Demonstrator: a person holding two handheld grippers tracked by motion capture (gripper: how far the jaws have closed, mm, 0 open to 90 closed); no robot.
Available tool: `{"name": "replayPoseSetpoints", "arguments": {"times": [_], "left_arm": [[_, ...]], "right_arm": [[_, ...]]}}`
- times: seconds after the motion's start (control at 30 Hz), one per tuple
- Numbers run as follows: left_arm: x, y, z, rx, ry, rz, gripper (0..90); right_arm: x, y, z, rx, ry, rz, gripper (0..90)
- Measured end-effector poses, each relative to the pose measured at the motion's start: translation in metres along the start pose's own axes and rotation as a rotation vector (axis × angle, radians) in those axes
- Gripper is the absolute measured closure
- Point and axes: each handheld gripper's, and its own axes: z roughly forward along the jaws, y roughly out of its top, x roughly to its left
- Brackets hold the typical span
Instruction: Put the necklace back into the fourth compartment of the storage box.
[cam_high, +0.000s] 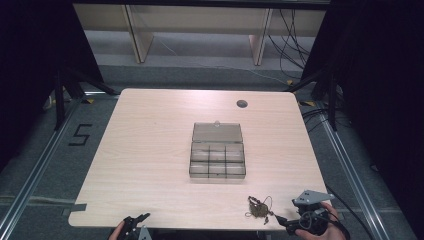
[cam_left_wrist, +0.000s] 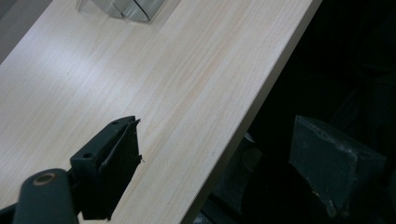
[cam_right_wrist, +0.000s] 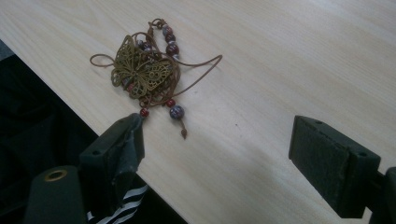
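A pale wood-grain worktop (cam_high: 150, 150) with rounded corners carries a clear smoked-plastic compartment box (cam_high: 217, 162) near its middle. The box's hinged lid (cam_high: 217, 132) lies open and flat toward the far edge, and its tray is split into small cells in two rows. A small dark round grommet (cam_high: 242, 103) sits near the far edge, toward the far right corner.

Close to the near edge, right of centre, lies a brass-coloured filigree butterfly pendant on a thin brown cord strung with dark red and purple beads (cam_high: 258, 207). In the right gripper view the necklace (cam_right_wrist: 144, 72) rests in a loose heap just inside the worktop's edge, its cord looping out to either side and a beaded tail pointing toward the jaws.

The right gripper (cam_high: 280, 220), held in a hand (cam_high: 320, 225) at the near right corner, has its jaws spread wide with nothing between them; its left jaw sits just beside the lowest red bead, apart from the pendant itself.

The left gripper (cam_high: 137, 222) comes in at the near edge toward the left corner. Its jaws are also wide apart and empty, one over the worktop and the other beyond the edge, over the dark space below.
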Motion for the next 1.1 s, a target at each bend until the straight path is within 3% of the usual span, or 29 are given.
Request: {"name": "replayPoseSetpoints", "arguments": {"times": [0.07,0.13,0.17,0.2,0.23,0.27,0.3,0.33,0.43,0.5,0.57,0.63,0.73,0.93,1.1], "left_arm": [[0.000,0.000,0.000,-0.001,-0.002,-0.003,15.5],[-0.001,0.000,-0.001,-0.001,-0.011,-0.004,15.5],[-0.001,0.000,0.000,-0.002,0.007,-0.002,15.5],[0.000,0.000,0.000,-0.001,-0.003,-0.007,15.5],[0.000,0.000,0.000,-0.002,-0.006,-0.004,15.4],[-0.001,0.000,0.000,-0.006,-0.006,-0.007,15.4],[-0.001,0.000,-0.001,0.001,-0.022,-0.007,15.5],[-0.001,0.000,-0.001,-0.002,0.001,-0.001,15.4],[-0.001,0.000,0.000,-0.010,0.004,-0.012,15.4],[0.000,0.000,-0.002,0.010,-0.021,0.009,15.5],[0.000,0.000,-0.001,0.000,-0.005,-0.001,15.4],[-0.001,0.000,-0.001,0.001,-0.029,-0.006,15.4],[-0.001,0.000,-0.001,-0.001,-0.018,-0.006,15.5],[-0.001,0.000,-0.001,-0.011,-0.011,-0.013,15.4],[-0.001,0.000,-0.001,-0.008,-0.015,-0.010,15.4]], "right_arm": [[-0.002,0.000,0.002,-0.036,-0.009,-0.043,19.2],[0.003,0.001,-0.001,0.005,0.006,-0.007,19.7],[0.002,0.002,0.000,-0.012,0.003,-0.036,20.6],[0.001,0.003,0.000,-0.004,0.011,-0.070,21.7],[0.005,0.003,0.000,-0.001,0.022,-0.040,22.3],[0.004,0.004,0.001,-0.006,0.009,-0.072,22.6],[0.006,0.005,0.001,0.005,0.013,-0.057,23.0],[0.006,0.006,0.001,0.007,0.019,-0.079,23.5],[0.008,0.010,0.001,0.019,0.023,-0.089,24.5],[0.009,0.012,0.000,0.033,0.027,-0.088,24.7],[0.011,0.015,0.001,0.034,0.032,-0.124,26.4],[0.016,0.021,0.004,0.041,0.036,-0.140,26.8],[0.020,0.028,0.007,0.054,0.039,-0.195,27.1],[0.025,0.041,0.013,0.083,0.056,-0.239,27.2],[0.028,0.047,0.016,0.103,0.047,-0.230,27.5]]}}
